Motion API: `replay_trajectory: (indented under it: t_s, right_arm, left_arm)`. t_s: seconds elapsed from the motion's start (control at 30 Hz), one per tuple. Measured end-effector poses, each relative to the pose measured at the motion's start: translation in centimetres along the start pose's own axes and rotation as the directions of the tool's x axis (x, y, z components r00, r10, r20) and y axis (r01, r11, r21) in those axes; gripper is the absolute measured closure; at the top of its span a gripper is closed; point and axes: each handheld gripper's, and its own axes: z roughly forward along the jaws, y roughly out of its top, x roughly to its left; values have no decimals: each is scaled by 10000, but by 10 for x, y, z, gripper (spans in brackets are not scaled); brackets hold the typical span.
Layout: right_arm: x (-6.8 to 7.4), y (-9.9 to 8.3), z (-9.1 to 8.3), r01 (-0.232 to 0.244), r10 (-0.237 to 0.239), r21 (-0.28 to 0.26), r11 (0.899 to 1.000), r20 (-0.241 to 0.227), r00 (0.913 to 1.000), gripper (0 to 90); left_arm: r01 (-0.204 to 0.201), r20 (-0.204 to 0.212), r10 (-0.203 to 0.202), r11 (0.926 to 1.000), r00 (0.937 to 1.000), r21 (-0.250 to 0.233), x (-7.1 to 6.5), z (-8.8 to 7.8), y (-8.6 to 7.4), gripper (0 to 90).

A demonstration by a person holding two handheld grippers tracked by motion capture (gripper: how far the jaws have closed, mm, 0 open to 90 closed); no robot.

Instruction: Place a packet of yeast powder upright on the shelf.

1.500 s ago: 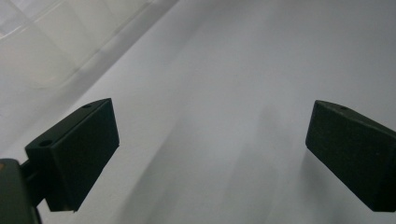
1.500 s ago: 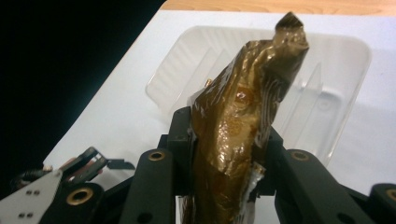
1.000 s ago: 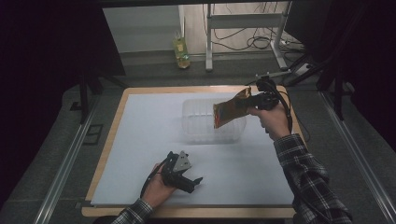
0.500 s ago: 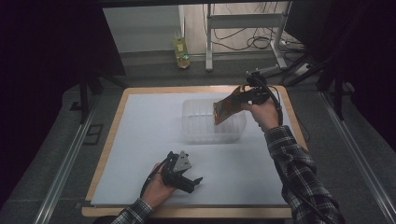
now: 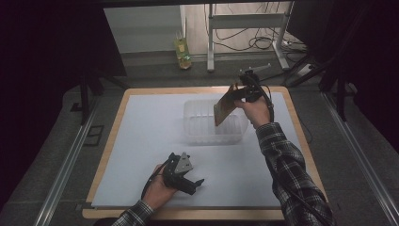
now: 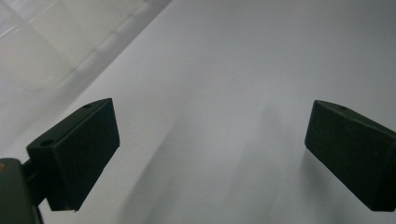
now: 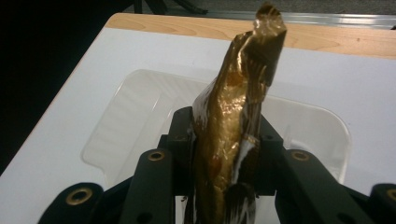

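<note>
My right gripper (image 5: 241, 92) is shut on a flat golden-brown foil packet (image 5: 225, 106), held tilted in the air above the right part of a clear plastic tub (image 5: 197, 132) at the back middle of the white mat. In the right gripper view the shiny packet (image 7: 233, 126) stands edge-on between the two black jaws, with the tub (image 7: 135, 116) below it. My left gripper (image 5: 194, 184) rests near the front of the mat, open, with nothing between its black fingers (image 6: 77, 154); only bare white mat lies ahead of it.
The white mat (image 5: 141, 150) covers a wooden table (image 5: 110, 141) with its edge showing all round. Beyond the far edge stand a yellow-green bottle (image 5: 182, 52), metal frame legs (image 5: 210, 42) and loose cables on the floor. A corner of the tub (image 6: 37, 46) shows at the upper left of the left gripper view.
My right hand has carried the packet leftwards and slightly down, so it now hangs over the tub's right part. The left gripper has stayed where it was.
</note>
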Motion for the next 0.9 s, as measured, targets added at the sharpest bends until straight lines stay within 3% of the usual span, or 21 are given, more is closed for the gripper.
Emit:
replay_trajectory:
  t_s: [0.37,0.9]
  right_arm:
    - [2,4,14,-346,344,-167,9993,-137,9993,676]
    - [10,-3,37,-259,259,-53,9997,48,9997,676]
  left_arm:
    - [-1,9,1,10000,10000,-7,0,0,0,31]
    - [-42,53,42,10000,10000,17,-1,1,0,31]
